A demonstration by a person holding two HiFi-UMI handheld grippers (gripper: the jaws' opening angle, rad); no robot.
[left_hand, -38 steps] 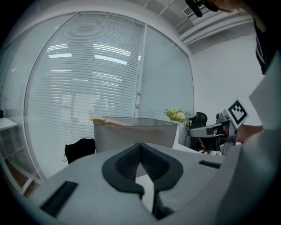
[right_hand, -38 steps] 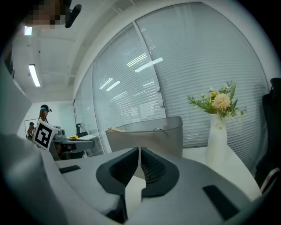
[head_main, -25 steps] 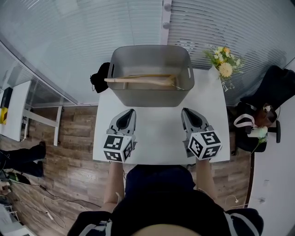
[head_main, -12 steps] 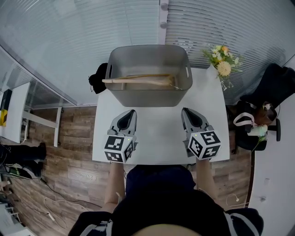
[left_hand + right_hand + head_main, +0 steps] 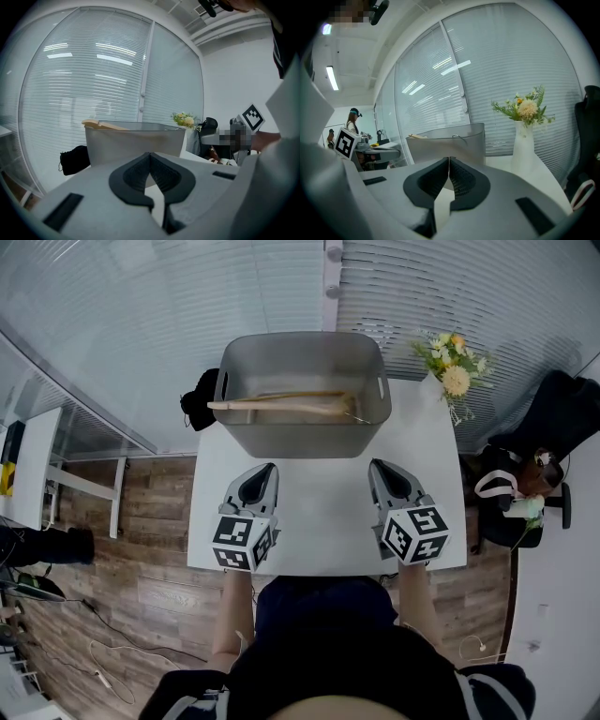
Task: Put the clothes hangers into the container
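Note:
A grey plastic container (image 5: 302, 437) stands at the far side of the white table (image 5: 323, 512). Wooden clothes hangers (image 5: 281, 405) lie inside it, one end poking over the left rim; that end (image 5: 96, 123) also shows in the left gripper view. My left gripper (image 5: 267, 468) rests over the table's near left, shut and empty, its tips a short way from the container's front wall (image 5: 133, 143). My right gripper (image 5: 375, 466) sits at the near right, also shut with nothing between its jaws. In the right gripper view the container (image 5: 450, 143) stands just ahead.
A white vase of flowers (image 5: 453, 371) stands at the table's far right corner, right of the container, and shows as a vase (image 5: 523, 145) in the right gripper view. A black bag (image 5: 200, 399) hangs off the table's far left. An office chair with things on it (image 5: 525, 484) stands to the right.

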